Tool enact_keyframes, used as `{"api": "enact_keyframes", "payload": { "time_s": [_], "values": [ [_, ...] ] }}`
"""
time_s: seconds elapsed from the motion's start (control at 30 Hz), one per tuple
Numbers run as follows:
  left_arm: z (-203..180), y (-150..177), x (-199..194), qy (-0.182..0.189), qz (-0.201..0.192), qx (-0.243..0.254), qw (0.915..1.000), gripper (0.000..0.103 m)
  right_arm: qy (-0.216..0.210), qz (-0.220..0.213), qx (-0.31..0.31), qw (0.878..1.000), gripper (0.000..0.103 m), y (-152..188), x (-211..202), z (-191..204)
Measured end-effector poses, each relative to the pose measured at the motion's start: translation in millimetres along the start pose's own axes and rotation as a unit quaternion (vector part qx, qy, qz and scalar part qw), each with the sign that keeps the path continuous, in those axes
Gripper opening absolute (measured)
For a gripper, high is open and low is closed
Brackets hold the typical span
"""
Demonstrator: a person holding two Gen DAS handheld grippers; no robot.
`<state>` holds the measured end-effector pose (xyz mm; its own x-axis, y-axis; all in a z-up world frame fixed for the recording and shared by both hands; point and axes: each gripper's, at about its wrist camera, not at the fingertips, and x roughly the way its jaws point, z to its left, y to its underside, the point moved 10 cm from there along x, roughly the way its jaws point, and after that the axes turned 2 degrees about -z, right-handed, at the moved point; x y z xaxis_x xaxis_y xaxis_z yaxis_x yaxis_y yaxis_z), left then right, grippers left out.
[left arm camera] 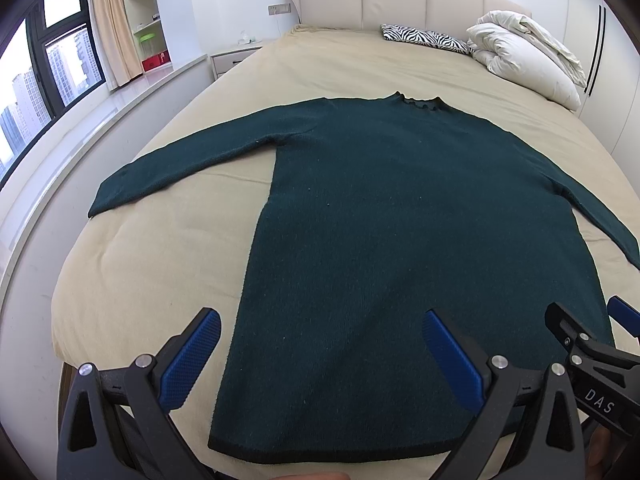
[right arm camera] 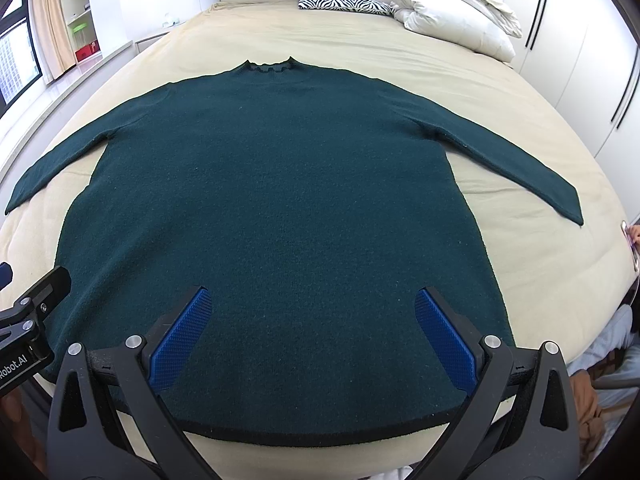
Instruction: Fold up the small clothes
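A dark green long-sleeved sweater (left arm camera: 400,208) lies flat on the beige bed, collar toward the headboard, both sleeves spread out, hem at the near edge; it also fills the right wrist view (right arm camera: 280,200). My left gripper (left arm camera: 320,332) is open and empty, held above the sweater's lower left part near the hem. My right gripper (right arm camera: 312,308) is open and empty above the lower middle of the sweater. The right gripper also shows at the right edge of the left wrist view (left arm camera: 584,328).
The beige bed (left arm camera: 160,272) has a zebra-print cushion (left arm camera: 424,38) and a folded white duvet (left arm camera: 524,56) at the headboard. A window ledge (left arm camera: 100,120) and shelves run along the left. White wardrobe doors (right arm camera: 580,60) stand on the right. A phone (right arm camera: 630,240) lies at the bed's right edge.
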<state>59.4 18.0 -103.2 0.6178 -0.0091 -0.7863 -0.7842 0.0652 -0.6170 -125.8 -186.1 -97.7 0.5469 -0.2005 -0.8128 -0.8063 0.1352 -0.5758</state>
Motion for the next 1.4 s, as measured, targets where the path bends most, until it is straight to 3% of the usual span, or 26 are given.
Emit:
{"api": "enact_keyframes", "payload": {
  "time_s": [1.2,1.33,1.4],
  "values": [
    [-1,3,0,-0.010,0.005,-0.005,0.9999,0.103,-0.001,0.003,0.001,1.000,0.103,4,3,-2],
    [1,0,-7,-0.061,-0.033,0.029,0.9972,0.103,-0.011,0.000,0.015,1.000,0.103,0,5,-11],
    [2,-5,-12,-0.111,-0.069,0.066,0.9893,0.103,-0.029,-0.007,0.040,0.999,0.103,-5,5,-26]
  ]
}}
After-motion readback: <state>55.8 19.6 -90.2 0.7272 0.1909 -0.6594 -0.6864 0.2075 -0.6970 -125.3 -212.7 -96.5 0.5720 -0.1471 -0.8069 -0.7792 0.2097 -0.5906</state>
